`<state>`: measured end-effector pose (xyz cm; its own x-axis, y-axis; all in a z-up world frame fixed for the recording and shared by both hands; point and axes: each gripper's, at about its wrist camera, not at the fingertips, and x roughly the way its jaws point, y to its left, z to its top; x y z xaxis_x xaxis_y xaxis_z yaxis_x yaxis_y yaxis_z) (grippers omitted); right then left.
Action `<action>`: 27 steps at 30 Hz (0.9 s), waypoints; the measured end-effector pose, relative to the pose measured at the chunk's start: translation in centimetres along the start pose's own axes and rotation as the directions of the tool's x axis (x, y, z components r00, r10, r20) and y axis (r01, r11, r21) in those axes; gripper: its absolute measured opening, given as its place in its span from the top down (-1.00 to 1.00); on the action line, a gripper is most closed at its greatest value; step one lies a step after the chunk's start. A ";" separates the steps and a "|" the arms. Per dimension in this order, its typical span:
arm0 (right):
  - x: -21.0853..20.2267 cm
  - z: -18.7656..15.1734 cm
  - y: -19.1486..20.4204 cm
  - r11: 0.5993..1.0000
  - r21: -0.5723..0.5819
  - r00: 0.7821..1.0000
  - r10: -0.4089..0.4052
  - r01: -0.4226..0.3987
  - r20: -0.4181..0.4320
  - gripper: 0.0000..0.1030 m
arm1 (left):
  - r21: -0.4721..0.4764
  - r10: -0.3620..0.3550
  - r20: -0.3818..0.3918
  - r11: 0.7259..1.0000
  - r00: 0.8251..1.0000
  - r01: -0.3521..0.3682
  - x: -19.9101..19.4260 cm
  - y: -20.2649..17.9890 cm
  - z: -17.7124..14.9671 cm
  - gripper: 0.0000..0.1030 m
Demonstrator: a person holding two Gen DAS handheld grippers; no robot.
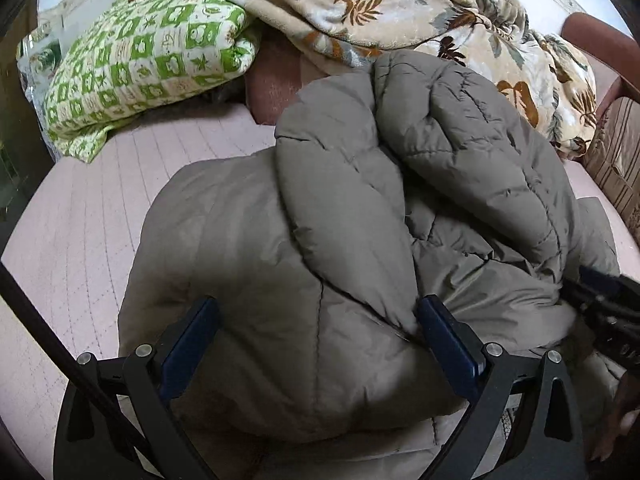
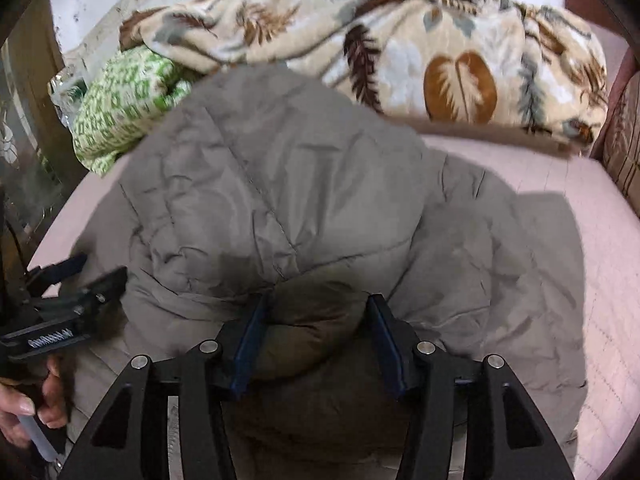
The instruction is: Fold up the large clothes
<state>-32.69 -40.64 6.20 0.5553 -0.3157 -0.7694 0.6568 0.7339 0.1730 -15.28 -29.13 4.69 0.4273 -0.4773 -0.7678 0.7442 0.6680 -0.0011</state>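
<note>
A large grey-brown puffer jacket [image 1: 400,200] lies bunched on the pink quilted bed sheet [image 1: 80,220], with one padded part folded over the rest. My left gripper [image 1: 318,312] stands wide open over the jacket's near bulge, a blue pad on each side of it. In the right wrist view the same jacket [image 2: 260,200] fills the middle. My right gripper [image 2: 318,316] is open, with a dark puff of the jacket between its pads, which do not squeeze it. The left gripper [image 2: 86,274] shows at the left edge there, held by a hand [image 2: 24,408].
A green-and-white patterned quilt [image 1: 140,64] sits at the far left of the bed. A beige blanket with brown leaf prints [image 1: 360,8] is heaped along the back. A striped cushion [image 1: 616,160] and a reddish bed frame stand at the right edge.
</note>
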 end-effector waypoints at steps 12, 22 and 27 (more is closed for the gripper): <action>-0.5 0.0 -0.2 1.000 0.007 1.000 -0.004 0.004 -0.018 -0.12 | 0.005 0.001 0.006 1.000 1.000 -0.001 -0.4 0.1 -0.4 -0.94; -4.8 1.5 1.0 1.000 0.002 0.989 -0.003 0.003 0.146 -0.12 | -0.008 -0.056 0.183 0.998 0.981 0.058 -5.1 0.1 0.8 -0.94; -3.8 1.0 2.7 0.998 -0.042 0.988 0.057 -0.051 0.145 -0.12 | 0.049 -0.110 0.195 0.994 0.975 0.103 -5.1 -1.8 0.4 -0.94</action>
<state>-32.49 -38.09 10.18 0.6598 -0.3571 -0.6612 0.6055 0.7737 0.1864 -18.64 -28.11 8.88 0.4345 -0.6504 -0.6231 0.8083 0.5867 -0.0488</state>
